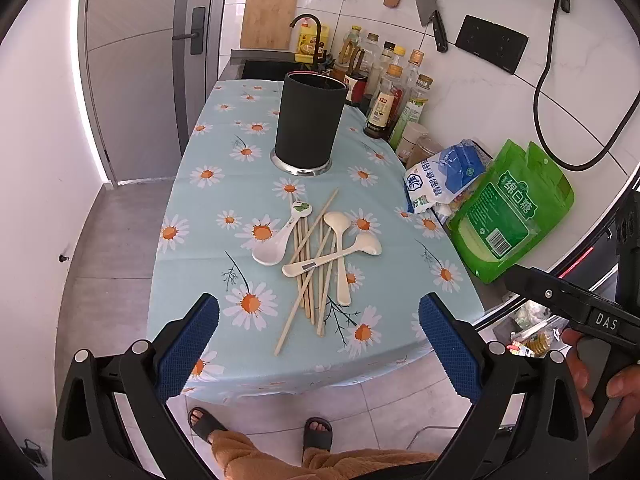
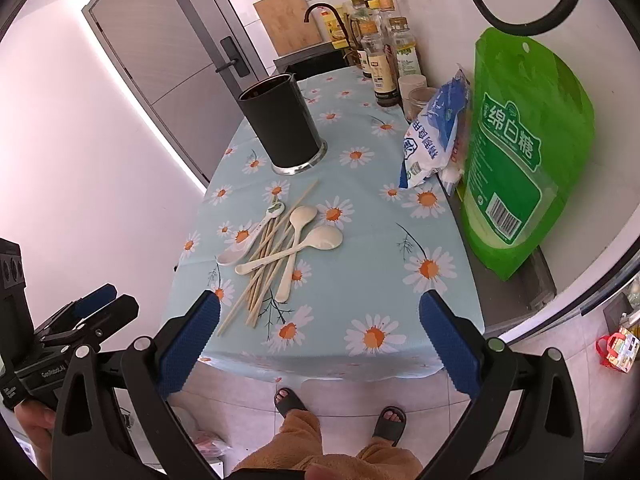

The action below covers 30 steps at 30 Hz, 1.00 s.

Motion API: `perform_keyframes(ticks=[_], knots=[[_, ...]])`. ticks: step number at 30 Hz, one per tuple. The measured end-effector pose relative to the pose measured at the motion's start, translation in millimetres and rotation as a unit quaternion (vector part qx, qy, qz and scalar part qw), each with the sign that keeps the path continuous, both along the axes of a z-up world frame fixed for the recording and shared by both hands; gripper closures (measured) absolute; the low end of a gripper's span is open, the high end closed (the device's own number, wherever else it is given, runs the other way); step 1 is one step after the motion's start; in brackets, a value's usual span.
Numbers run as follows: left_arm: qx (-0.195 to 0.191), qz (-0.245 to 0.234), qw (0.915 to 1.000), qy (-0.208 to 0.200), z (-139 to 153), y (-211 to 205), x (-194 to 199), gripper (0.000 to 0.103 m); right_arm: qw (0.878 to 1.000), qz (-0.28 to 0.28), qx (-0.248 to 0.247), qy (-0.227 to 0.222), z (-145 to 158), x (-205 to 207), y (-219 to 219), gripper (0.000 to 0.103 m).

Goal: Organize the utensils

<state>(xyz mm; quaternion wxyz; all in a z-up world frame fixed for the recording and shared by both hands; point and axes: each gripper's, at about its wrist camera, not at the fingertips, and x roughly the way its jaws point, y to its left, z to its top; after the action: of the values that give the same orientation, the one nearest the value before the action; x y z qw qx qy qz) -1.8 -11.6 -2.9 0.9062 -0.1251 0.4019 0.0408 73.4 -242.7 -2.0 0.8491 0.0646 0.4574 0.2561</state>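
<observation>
A pile of utensils lies mid-table on the daisy tablecloth (image 1: pixel 192 200): several wooden chopsticks (image 1: pixel 308 280), two cream spoons (image 1: pixel 340 256) and a white ceramic spoon (image 1: pixel 276 240). The pile also shows in the right wrist view (image 2: pixel 280 252). A tall black utensil holder (image 1: pixel 310 124) (image 2: pixel 280 120) stands upright behind the pile. My left gripper (image 1: pixel 318 344) is open and empty, held above the table's near edge. My right gripper (image 2: pixel 320 344) is open and empty, also at the near edge.
A green sugar bag (image 1: pixel 512 208) (image 2: pixel 520 152) and a blue-white salt bag (image 1: pixel 444 176) stand along the right wall. Sauce bottles (image 1: pixel 392 92) crowd the back right. A sink and faucet (image 1: pixel 308 36) lie beyond the table. The person's feet (image 1: pixel 260 428) stand on the floor below.
</observation>
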Motion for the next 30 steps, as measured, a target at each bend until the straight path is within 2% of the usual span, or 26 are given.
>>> perform_keyframes(ticks=[30], knots=[[-0.006,0.002,1.0000,0.007,-1.0,-2.4,0.1,0.006,1.000,0.006,0.007,0.009,-2.9,-2.4,2.6,0.004]])
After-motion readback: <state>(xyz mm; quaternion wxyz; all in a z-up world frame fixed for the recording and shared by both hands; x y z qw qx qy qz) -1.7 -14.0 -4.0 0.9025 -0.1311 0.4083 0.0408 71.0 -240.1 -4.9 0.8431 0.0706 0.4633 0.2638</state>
